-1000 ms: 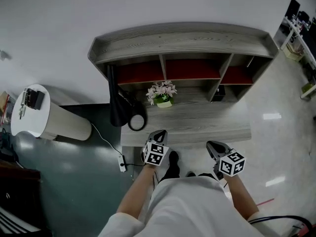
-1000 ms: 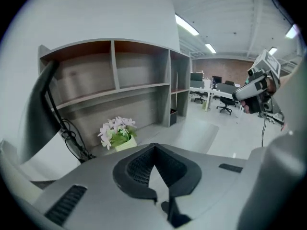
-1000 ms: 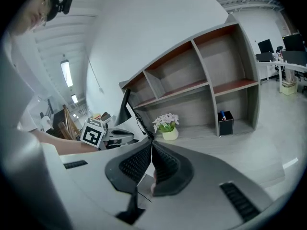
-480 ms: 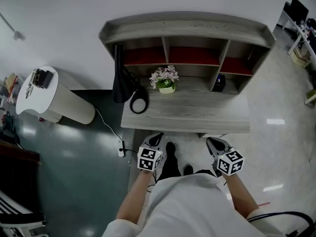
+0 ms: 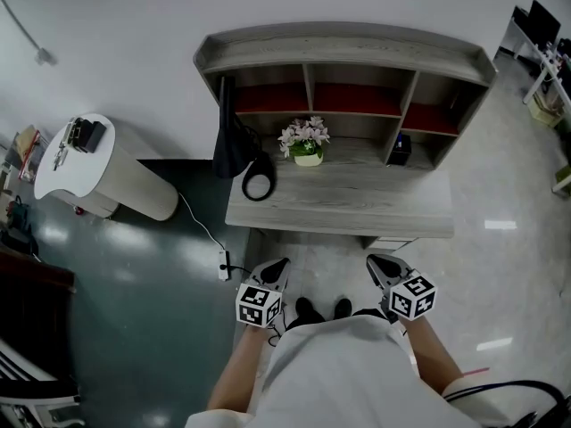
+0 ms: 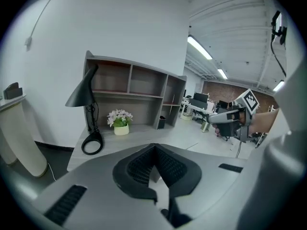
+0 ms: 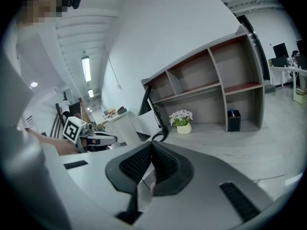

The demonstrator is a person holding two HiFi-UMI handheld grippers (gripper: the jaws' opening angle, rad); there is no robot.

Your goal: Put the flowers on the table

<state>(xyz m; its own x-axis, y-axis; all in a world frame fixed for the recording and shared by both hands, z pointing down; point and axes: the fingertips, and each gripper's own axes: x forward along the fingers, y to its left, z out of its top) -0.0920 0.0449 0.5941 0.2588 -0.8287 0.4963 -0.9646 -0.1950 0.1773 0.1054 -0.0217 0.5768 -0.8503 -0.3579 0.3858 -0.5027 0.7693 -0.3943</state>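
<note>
Claws: left gripper (image 5: 273,271) and right gripper (image 5: 381,268) both closed, empty.
Risk: reach for flowers (image 5: 305,136) may knock lamp (image 5: 235,141) beside them.

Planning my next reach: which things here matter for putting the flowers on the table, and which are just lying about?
Job:
potted flowers
grey desk they stand on

Lying about:
black lamp
small black box
white round stand
power strip
</note>
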